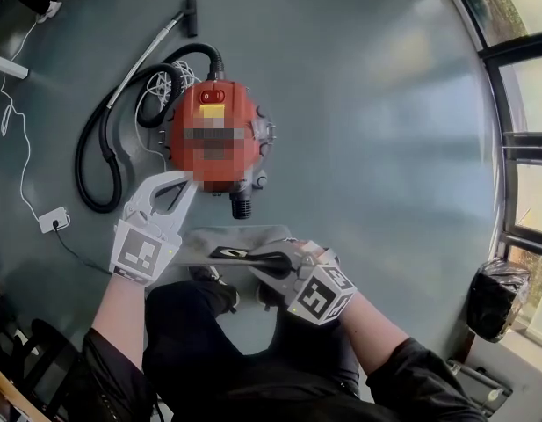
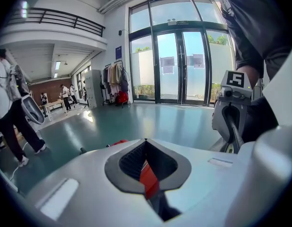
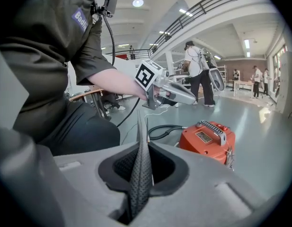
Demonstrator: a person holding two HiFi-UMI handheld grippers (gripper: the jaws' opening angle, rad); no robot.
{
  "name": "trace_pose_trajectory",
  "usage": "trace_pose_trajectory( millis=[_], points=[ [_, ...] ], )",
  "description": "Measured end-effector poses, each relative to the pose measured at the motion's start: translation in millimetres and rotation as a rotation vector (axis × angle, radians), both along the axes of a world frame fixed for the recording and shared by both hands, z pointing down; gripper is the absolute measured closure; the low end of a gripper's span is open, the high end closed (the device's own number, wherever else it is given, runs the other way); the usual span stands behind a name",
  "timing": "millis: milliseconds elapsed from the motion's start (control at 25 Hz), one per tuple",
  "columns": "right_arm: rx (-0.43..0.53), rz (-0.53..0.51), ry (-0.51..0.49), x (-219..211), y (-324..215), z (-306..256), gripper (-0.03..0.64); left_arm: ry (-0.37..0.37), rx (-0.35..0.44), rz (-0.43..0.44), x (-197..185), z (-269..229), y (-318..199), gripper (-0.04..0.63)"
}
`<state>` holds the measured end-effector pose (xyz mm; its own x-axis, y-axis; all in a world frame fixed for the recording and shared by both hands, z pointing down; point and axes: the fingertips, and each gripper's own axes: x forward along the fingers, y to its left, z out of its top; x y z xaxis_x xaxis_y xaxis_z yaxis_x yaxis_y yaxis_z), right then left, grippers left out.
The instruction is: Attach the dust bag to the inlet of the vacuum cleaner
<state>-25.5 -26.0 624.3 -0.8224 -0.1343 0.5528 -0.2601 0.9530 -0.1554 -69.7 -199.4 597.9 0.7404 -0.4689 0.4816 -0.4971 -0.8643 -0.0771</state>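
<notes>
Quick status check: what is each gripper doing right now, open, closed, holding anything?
Left gripper: closed, nothing between its jaws.
Right gripper: closed on the dust bag.

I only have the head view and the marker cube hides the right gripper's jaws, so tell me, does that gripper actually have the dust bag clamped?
Observer: Yes. In the right gripper view the right gripper is closed on the dust bag. The bag's grey mesh fabric stands edge-on between the jaws.
Operator: Okay, and the left one, is it carrying anything?
Observer: No. In the left gripper view the left gripper is shut with nothing in it. Only a strip of the red vacuum cleaner shows through the gap behind the jaws.
</notes>
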Motion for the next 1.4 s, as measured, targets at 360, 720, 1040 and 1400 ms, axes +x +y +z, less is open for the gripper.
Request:
trace_pose_trajectory(
  millis=[360,720,1040,1400],
  points=[
    [0.010,-0.024,-0.006,1,-8,46,0.597,-0.025,0.057,0.021,7,45,-21,0.578],
    [0.010,-0.042,-0.015,6,-8,91,0.597,-0.024,0.141,0.064,22,71,-31,0.578],
    [-0.013,-0.037,-0.075,7,-20,106,0.597,-0.087,0.199,0.051,23,87,-48,0.578],
    [0.023,-0.066,-0.067,6,-22,128,0.597,-0.128,0.223,0.077,20,106,-46,0.578]
  ],
)
